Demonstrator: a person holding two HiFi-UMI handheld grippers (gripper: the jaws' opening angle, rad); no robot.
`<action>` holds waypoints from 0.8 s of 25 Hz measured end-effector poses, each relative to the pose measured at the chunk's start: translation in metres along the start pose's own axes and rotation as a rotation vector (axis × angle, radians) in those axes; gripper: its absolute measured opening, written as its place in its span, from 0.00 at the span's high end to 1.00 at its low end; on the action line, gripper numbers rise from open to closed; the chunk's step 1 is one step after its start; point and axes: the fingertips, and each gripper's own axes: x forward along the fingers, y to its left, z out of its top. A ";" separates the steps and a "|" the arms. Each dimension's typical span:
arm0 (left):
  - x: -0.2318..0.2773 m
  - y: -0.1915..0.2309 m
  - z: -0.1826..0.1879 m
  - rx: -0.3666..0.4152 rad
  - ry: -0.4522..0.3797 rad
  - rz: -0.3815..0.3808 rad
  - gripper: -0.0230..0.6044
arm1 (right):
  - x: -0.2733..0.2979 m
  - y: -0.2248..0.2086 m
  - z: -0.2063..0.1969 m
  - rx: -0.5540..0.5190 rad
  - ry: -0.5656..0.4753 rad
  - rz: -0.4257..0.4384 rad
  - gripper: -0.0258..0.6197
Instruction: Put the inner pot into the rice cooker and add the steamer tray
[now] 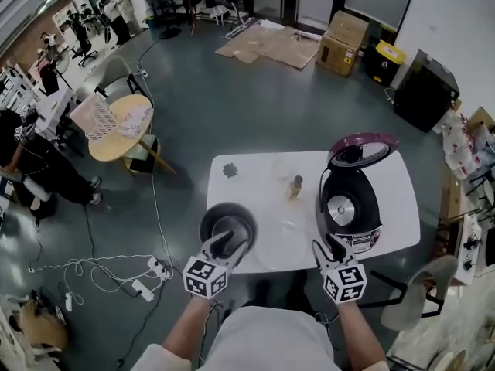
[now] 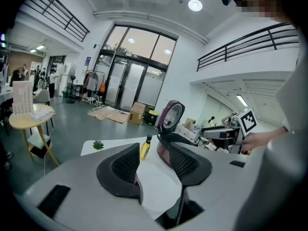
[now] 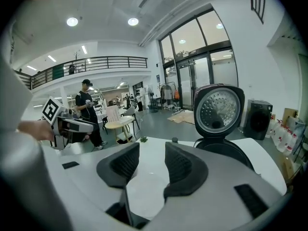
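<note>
The dark grey inner pot (image 1: 228, 222) stands on the white table (image 1: 247, 180), front left. The maroon rice cooker (image 1: 349, 207) sits at the right with its lid (image 1: 362, 148) up and its well empty. A clear round steamer tray (image 1: 285, 236) lies between them. My left gripper (image 1: 224, 245) is open at the pot's near rim, with nothing between its pads. My right gripper (image 1: 333, 248) is open just before the cooker's front. In the left gripper view the open jaws (image 2: 154, 153) frame bare table and the cooker (image 2: 169, 121). The right gripper view (image 3: 151, 153) shows the lid (image 3: 217, 110) ahead.
A small bottle (image 1: 295, 185), a clear round dish (image 1: 282, 167) and a little plant (image 1: 230, 169) sit on the table's far half. A chair (image 1: 421, 292) stands at the right, cables (image 1: 116, 273) lie on the floor at the left. A person (image 3: 89, 110) stands in the background.
</note>
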 end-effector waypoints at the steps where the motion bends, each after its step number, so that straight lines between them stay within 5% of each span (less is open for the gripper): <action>1: 0.000 0.003 -0.001 -0.008 -0.003 0.017 0.63 | 0.007 -0.001 0.001 -0.006 0.006 0.017 0.68; 20: -0.002 0.059 -0.039 -0.185 -0.013 0.430 0.56 | 0.135 0.028 -0.002 -0.110 0.176 0.382 0.68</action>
